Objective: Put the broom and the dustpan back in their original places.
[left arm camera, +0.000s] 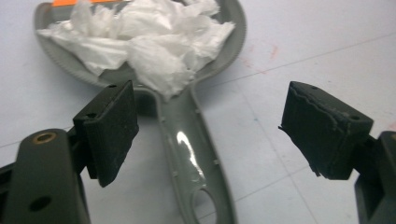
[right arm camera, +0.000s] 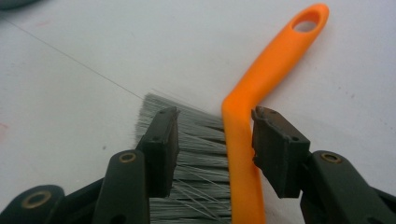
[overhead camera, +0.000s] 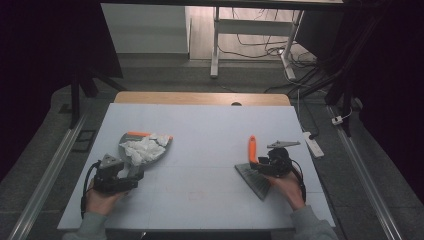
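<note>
The left gripper (overhead camera: pixel 134 172) is sitting at the lower left of the high view, jaws spread wide astride the grey dustpan (left arm camera: pixel 187 140) handle, gripping nothing. Crumpled white tissue (left arm camera: pixel 144 42) is lying in the pan. At lower right, the right gripper (right arm camera: pixel 215 149) is straddling the orange brush (right arm camera: pixel 243 140), bristles and spine between its jaws; whether it is clamping, I cannot tell.

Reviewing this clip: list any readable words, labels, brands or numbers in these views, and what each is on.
None: no text can be read in any view.
The dustpan, the crumpled tissue in it, the brush and the white table carry no visible print.
The left gripper and right gripper show only screw holes.
</note>
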The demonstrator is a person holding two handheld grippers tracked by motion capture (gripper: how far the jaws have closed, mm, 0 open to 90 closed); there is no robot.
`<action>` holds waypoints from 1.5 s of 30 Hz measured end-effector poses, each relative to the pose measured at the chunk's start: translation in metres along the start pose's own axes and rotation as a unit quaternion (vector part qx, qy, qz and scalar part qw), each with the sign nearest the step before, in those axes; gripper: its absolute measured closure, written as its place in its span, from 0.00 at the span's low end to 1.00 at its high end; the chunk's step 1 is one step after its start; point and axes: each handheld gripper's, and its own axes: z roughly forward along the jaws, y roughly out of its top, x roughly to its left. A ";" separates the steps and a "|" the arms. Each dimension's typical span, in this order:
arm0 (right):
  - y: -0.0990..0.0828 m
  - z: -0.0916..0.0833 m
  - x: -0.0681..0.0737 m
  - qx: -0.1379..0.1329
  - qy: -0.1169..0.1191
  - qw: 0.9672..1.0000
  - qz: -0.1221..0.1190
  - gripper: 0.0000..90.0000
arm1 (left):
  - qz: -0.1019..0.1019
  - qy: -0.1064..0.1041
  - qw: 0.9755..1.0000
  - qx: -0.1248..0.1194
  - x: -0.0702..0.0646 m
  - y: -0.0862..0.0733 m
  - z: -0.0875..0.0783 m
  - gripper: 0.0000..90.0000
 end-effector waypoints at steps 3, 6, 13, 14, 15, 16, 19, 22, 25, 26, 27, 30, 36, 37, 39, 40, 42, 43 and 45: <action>-0.001 -0.004 0.003 -0.011 -0.001 1.000 -0.017 0.57 | 0.010 -0.008 1.000 0.002 -0.003 0.001 0.000 0.23; -0.002 -0.009 0.007 -0.021 0.003 0.999 -0.031 0.57 | 0.021 -0.019 1.000 0.004 -0.007 0.002 -0.001 0.23; -0.009 -0.017 0.012 -0.036 0.009 0.998 -0.051 0.57 | 0.045 -0.052 0.997 0.022 -0.016 0.002 0.001 0.25; -0.011 -0.018 0.012 -0.036 0.010 0.998 -0.054 0.57 | 0.049 -0.056 0.997 0.024 -0.017 0.002 0.002 0.25; -0.012 -0.020 0.013 -0.037 0.008 0.998 -0.055 0.57 | 0.054 -0.062 0.996 0.026 -0.017 0.002 0.002 0.25; -0.014 -0.021 0.013 -0.038 0.006 0.998 -0.058 0.57 | 0.057 -0.066 0.996 0.027 -0.018 0.001 0.002 0.25; -0.021 -0.026 0.012 -0.039 0.001 0.997 -0.064 0.57 | 0.068 -0.074 0.994 0.033 -0.018 0.000 0.002 0.25; -0.027 -0.032 0.010 -0.040 -0.007 0.997 -0.065 0.57 | 0.074 -0.076 0.994 0.037 -0.018 -0.002 0.003 0.26; -0.034 -0.038 0.007 -0.048 -0.013 0.997 -0.067 0.57 | 0.078 -0.084 0.993 0.035 -0.017 -0.004 0.002 0.26; -0.036 -0.040 0.006 -0.050 -0.014 0.996 -0.066 0.57 | 0.079 -0.085 0.993 0.033 -0.016 -0.005 0.001 0.26; -0.038 -0.041 0.005 -0.051 -0.015 0.996 -0.066 0.57 | 0.081 -0.086 0.992 0.032 -0.015 -0.006 0.000 0.26; -0.046 -0.046 0.001 -0.054 -0.028 0.996 -0.071 0.57 | 0.081 -0.089 0.992 0.032 -0.013 -0.008 0.000 0.26; -0.057 -0.052 -0.007 -0.061 -0.031 0.996 -0.065 0.57 | 0.081 -0.091 0.992 0.035 -0.013 -0.009 0.001 0.26; -0.057 -0.052 -0.008 -0.062 -0.031 0.995 -0.067 0.57 | 0.081 -0.091 0.992 0.035 -0.014 -0.009 0.001 0.26; -0.057 -0.052 -0.007 -0.063 -0.029 0.995 -0.068 0.57 | 0.081 -0.092 0.992 0.036 -0.014 -0.009 0.002 0.26; -0.057 -0.052 -0.007 -0.063 -0.028 0.995 -0.071 0.57 | 0.080 -0.091 0.992 0.036 -0.014 -0.009 0.002 0.26; -0.057 -0.052 -0.005 -0.062 -0.023 0.995 -0.074 0.57 | 0.079 -0.091 0.992 0.036 -0.013 -0.009 0.002 0.26; -0.057 -0.051 -0.004 -0.062 -0.021 0.995 -0.076 0.57 | 0.078 -0.091 0.992 0.036 -0.013 -0.009 0.002 0.26; -0.056 -0.051 -0.003 -0.061 -0.020 0.995 -0.081 0.57 | 0.077 -0.090 0.992 0.036 -0.012 -0.009 0.002 0.26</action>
